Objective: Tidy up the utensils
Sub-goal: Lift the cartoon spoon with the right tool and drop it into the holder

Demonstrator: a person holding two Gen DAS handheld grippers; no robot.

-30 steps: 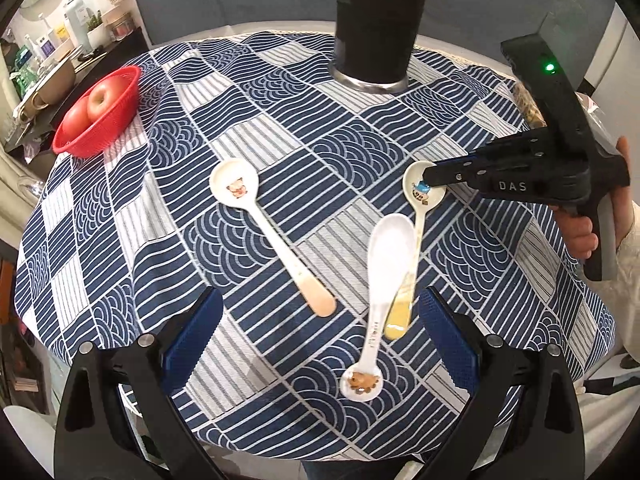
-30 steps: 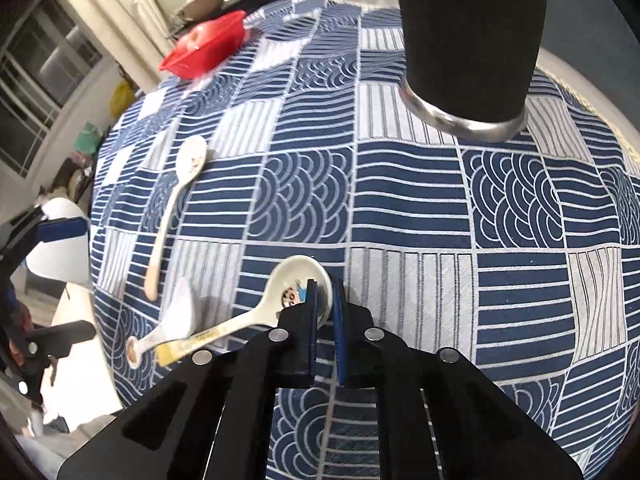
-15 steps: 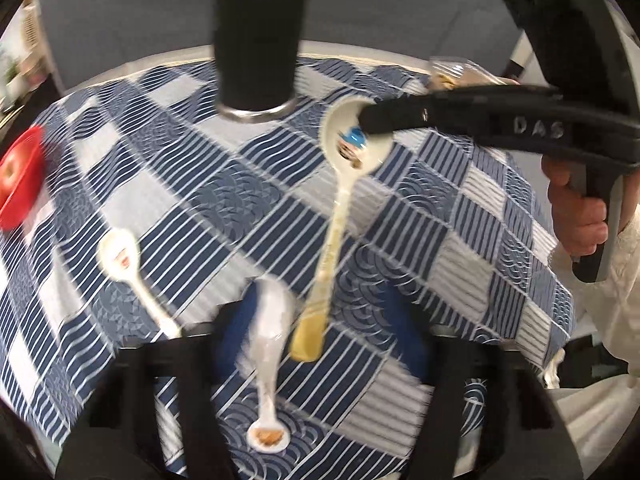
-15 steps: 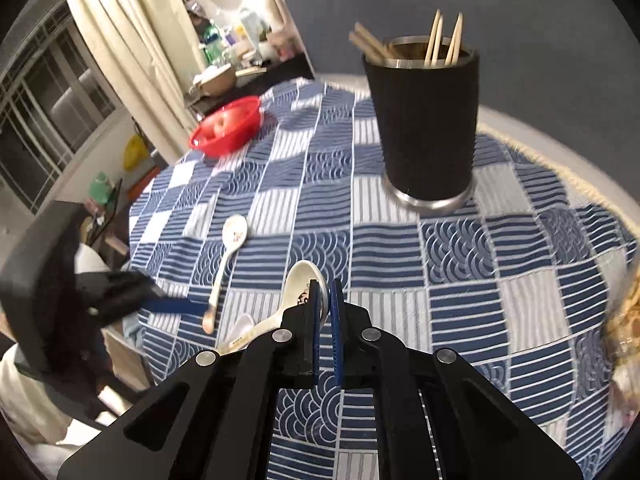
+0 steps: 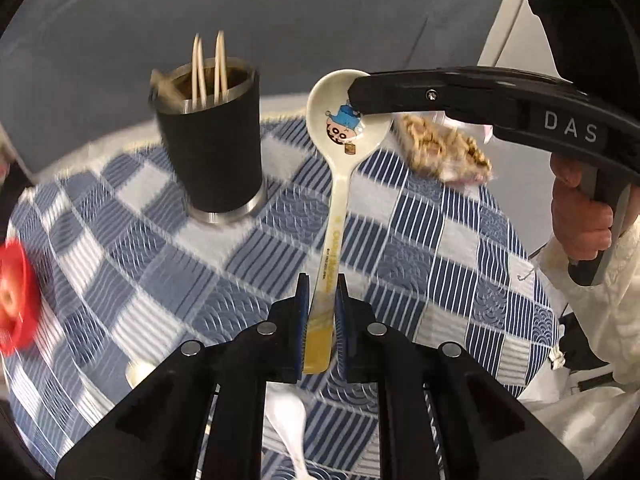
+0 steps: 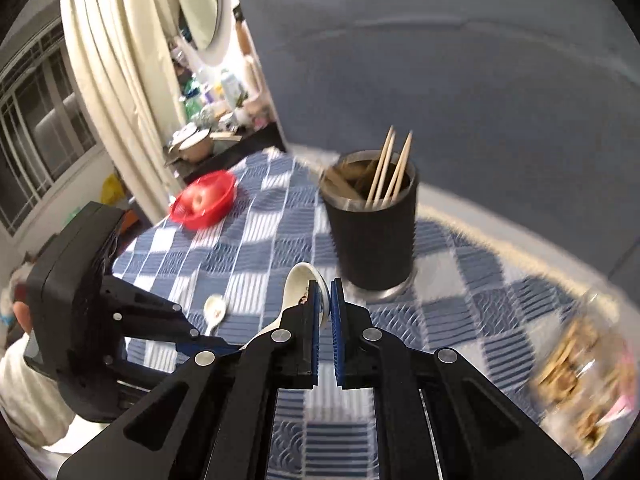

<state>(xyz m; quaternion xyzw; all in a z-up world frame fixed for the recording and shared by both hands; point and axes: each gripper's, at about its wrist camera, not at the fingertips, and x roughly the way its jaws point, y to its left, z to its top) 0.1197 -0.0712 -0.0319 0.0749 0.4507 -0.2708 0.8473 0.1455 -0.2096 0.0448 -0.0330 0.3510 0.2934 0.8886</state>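
My right gripper [image 6: 325, 304] pinches the spoon's [image 5: 348, 120] bowl. My left gripper [image 5: 320, 320] has just been closing, its jaws now narrow on the handle above the table [image 5: 440, 240].

Tablecloth: navy-and-white patchwork cloth [image 5: 420, 240], squares of stripes and of wave scales.
Held spoon: cream ceramic spoon [image 5: 340, 184], blue-capped cartoon figure printed in the bowl, handle end yellow.
Holder: black ribbed cylinder holder [image 6: 372, 236], silver metal rim and base; pale wooden sticks [image 6: 390, 168] inside.
Basket: red plastic mesh basket [image 6: 204, 200], red-yellow apple [image 6: 198, 200] inside.
Gripper bodies: black; pads [image 6: 314, 316] blue.
Sleeve: cream-white cloth sleeve [image 5: 600, 320].
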